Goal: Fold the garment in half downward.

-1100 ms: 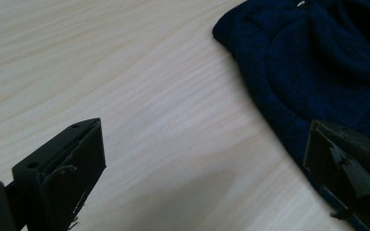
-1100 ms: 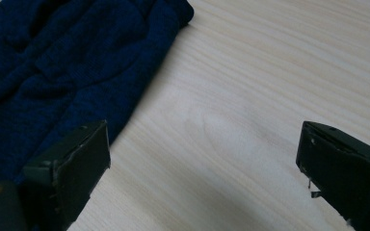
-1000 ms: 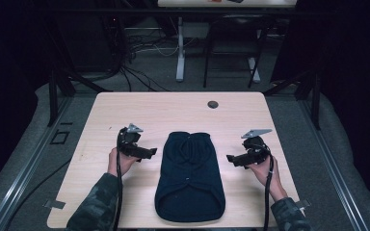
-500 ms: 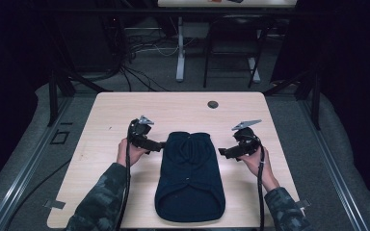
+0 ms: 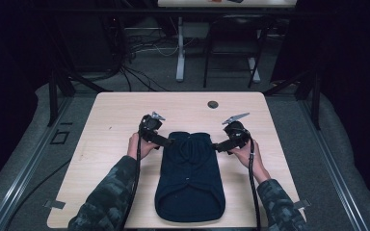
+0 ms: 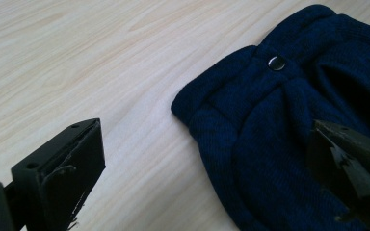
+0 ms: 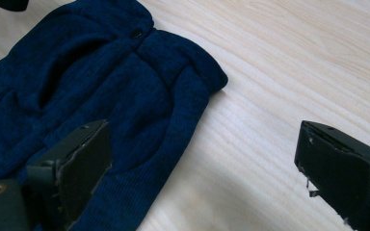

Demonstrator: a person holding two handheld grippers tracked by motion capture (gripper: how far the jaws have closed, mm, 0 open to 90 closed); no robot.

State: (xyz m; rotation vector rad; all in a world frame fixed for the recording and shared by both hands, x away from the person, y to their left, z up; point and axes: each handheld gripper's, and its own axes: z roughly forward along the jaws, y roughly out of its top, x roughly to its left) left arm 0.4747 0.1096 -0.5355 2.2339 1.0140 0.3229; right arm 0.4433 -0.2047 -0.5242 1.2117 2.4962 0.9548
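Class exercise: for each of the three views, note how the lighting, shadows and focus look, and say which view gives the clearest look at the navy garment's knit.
High view: table lit, surroundings near black, navy garment a dark, textureless shape. Left gripper view: knit ribs crisp around the snap, near jaws soft. Right gripper view: even light, soft shadow under the garment's edge, knit equally clear; the two gripper views beat the high one.

Bare table [image 5: 115, 120] all round the garment [image 5: 189, 178], dark disc [image 5: 213, 104] far behind
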